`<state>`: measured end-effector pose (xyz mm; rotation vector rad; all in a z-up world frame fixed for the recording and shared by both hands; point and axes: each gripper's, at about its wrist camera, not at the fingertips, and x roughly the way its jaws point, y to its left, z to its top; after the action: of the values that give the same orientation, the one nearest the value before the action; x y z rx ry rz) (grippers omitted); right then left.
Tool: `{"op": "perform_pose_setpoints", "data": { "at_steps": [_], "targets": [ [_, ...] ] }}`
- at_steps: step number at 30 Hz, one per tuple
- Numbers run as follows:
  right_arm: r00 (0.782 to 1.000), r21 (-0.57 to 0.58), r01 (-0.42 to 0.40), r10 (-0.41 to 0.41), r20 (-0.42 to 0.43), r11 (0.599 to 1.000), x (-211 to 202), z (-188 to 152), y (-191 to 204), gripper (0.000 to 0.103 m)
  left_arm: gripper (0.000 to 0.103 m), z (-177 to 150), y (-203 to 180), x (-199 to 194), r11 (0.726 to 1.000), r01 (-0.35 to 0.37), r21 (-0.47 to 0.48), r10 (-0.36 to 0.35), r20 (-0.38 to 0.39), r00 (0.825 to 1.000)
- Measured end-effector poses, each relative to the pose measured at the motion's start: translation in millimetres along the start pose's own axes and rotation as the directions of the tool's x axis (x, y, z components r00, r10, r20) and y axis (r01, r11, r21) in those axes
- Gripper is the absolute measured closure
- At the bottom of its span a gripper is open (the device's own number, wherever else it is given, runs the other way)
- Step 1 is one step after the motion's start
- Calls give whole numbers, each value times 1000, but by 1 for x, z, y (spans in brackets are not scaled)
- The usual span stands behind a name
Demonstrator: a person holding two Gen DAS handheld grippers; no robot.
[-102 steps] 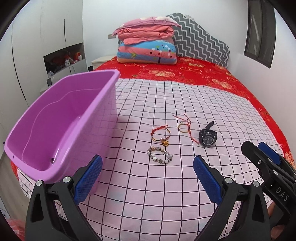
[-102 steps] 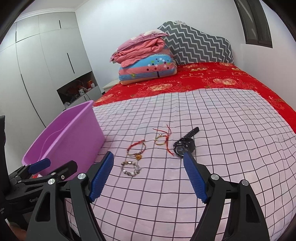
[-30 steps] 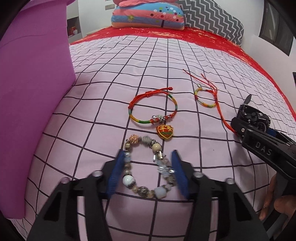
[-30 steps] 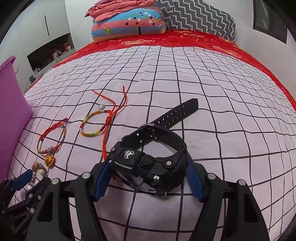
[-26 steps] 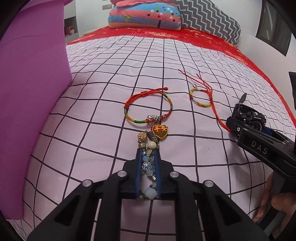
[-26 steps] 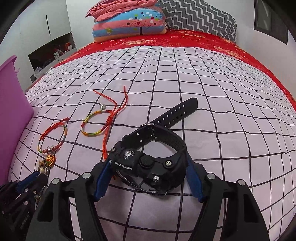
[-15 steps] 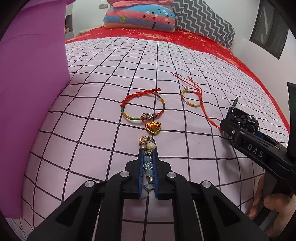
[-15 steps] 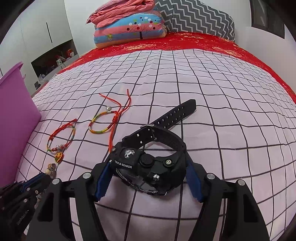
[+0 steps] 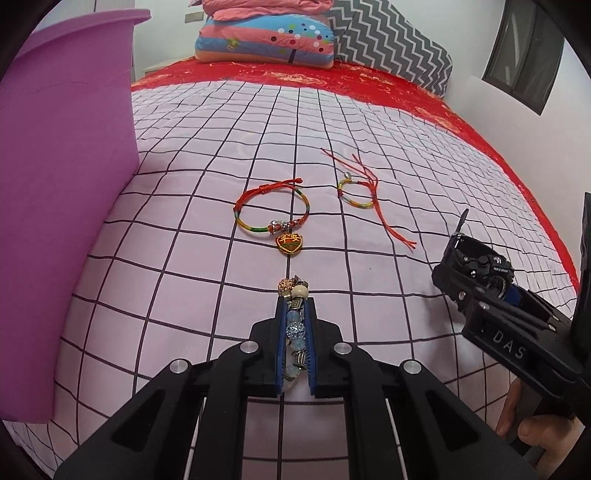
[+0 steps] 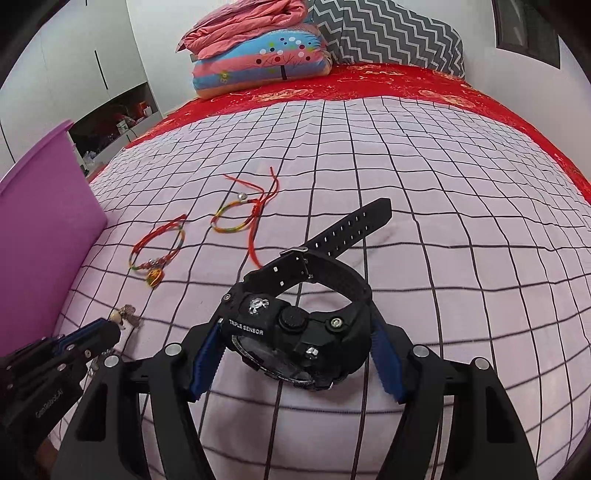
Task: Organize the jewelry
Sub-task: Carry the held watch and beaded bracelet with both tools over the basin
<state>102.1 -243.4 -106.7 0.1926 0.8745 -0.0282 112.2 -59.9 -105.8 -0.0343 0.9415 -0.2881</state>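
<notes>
My left gripper (image 9: 294,332) is shut on a beaded bracelet (image 9: 294,291), whose beads stick out past the blue pads just above the checked sheet. In the right wrist view the left gripper (image 10: 110,328) shows at the lower left with those beads (image 10: 123,317) at its tip. My right gripper (image 10: 295,358) is shut on a black watch (image 10: 295,328); both pads press on its case and the strap tail points away. From the left wrist view the right gripper (image 9: 461,277) and the watch (image 9: 480,266) are at the right. A purple bin (image 9: 66,184) stands at the left.
Two cord bracelets lie on the pink checked sheet (image 9: 184,277) ahead: one with a heart charm (image 9: 271,208), and a smaller one with long red cords (image 9: 356,192). Pillows and folded quilts (image 9: 266,33) sit at the head of the bed. A hand (image 9: 532,432) holds the right gripper.
The left gripper's jaws closed on the beaded bracelet and squeezed it flat. Both grippers have since drawn back and up a little from the sheet with their items.
</notes>
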Motion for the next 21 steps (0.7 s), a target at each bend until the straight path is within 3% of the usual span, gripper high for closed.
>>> {"op": "perform_pose_setpoints", "data": {
  "at_steps": [13, 21],
  "targets": [
    [998, -28, -22, 24, 55, 999, -64, -11, 28, 35, 94, -5, 4, -63, 1000, 19, 8, -20, 88, 996],
    [991, -59, -61, 67, 115, 996, -107, -5, 55, 35, 94, 4, 11, -126, 1000, 12, 5, -13, 183, 983]
  ]
}}
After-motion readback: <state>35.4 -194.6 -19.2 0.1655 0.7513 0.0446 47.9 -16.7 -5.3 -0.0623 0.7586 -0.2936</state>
